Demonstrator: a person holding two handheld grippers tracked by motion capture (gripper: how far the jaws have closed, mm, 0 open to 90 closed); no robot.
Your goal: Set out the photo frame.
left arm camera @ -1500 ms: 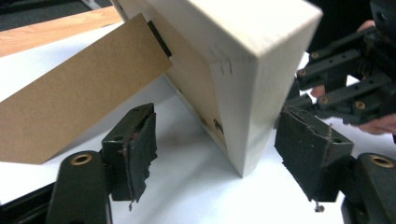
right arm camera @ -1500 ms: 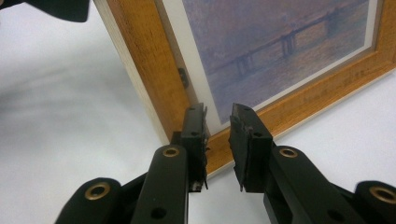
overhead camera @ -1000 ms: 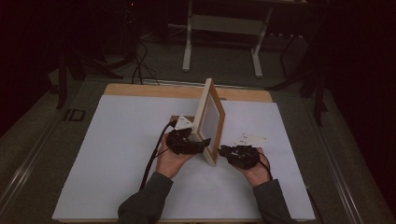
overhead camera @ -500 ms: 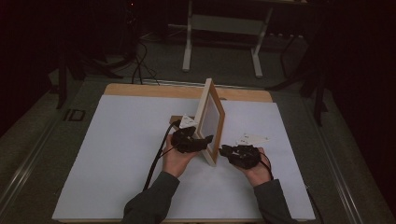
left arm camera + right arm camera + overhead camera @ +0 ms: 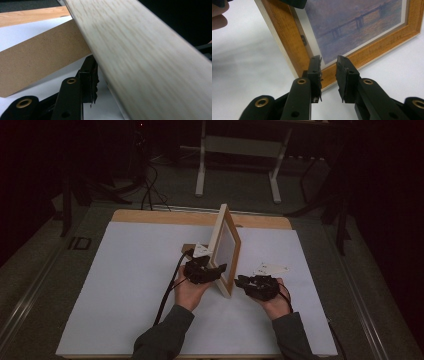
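White sheeting is covering the table under a dark room, and the picture frame is standing on edge at its middle, tilted, between my two grippers. My left gripper is sitting against the frame's near corner — its jaws have just been closing around the pale wooden edge, one jaw lying right beside the wood, though I cannot tell whether the pads are pressing yet. A brown backing board is showing behind that edge. My right gripper is hovering just before the frame's front, jaws spread a little and pinching nothing, pointing at the bridge print.
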